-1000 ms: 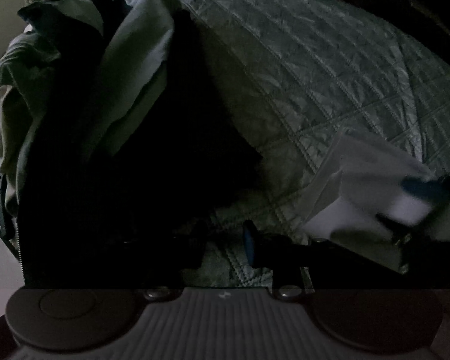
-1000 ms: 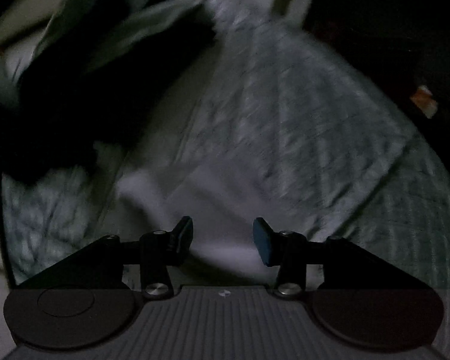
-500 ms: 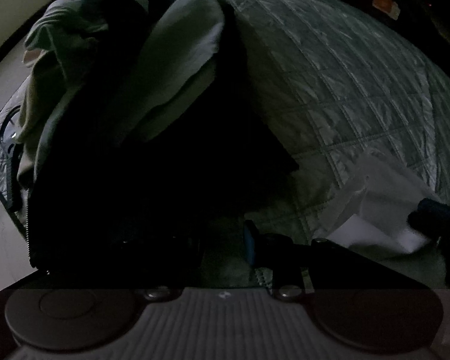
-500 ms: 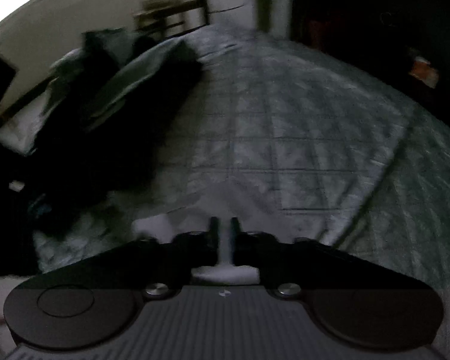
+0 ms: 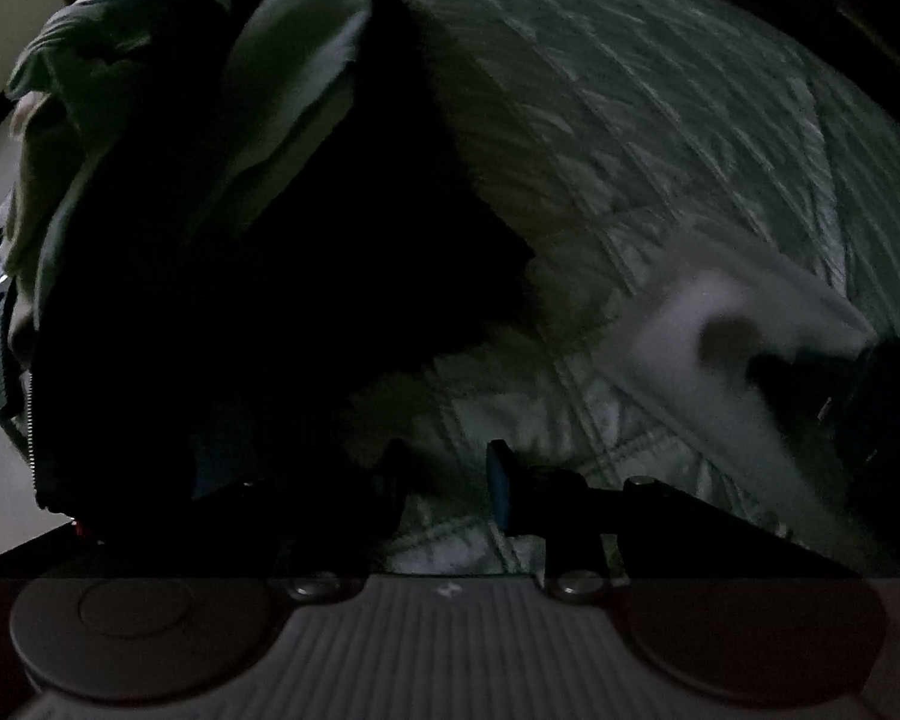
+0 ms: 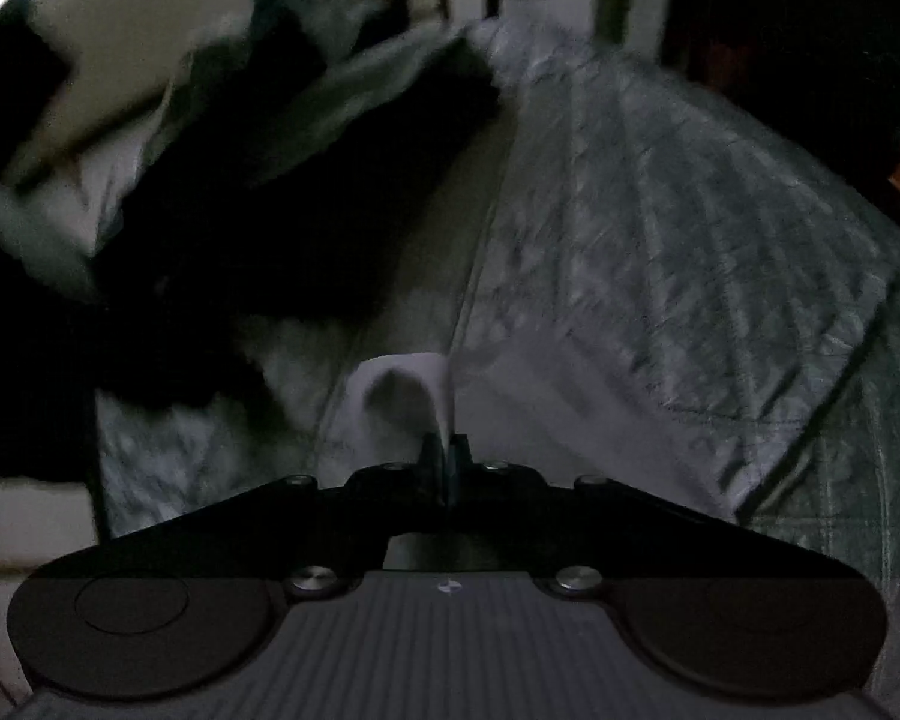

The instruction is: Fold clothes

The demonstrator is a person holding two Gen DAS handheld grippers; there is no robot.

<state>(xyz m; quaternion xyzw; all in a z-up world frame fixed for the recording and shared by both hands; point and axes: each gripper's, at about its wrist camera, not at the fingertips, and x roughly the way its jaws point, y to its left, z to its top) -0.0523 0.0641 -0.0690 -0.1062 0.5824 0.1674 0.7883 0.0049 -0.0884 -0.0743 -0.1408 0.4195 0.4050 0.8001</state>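
A quilted bed fills both views, with a heap of dark and pale clothes piled along its left side. A small white garment lies on the quilt near the front edge. The right claw is clamped on its edge, so the pick-up step looks under way. The left claw hangs slightly apart over bare quilt, holding nothing. Next, it likely needs a second grip to spread the cloth.

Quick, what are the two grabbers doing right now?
Left gripper: fingers slightly apart, holding nothing, over the quilt.
Right gripper: fingers shut on the white cloth.
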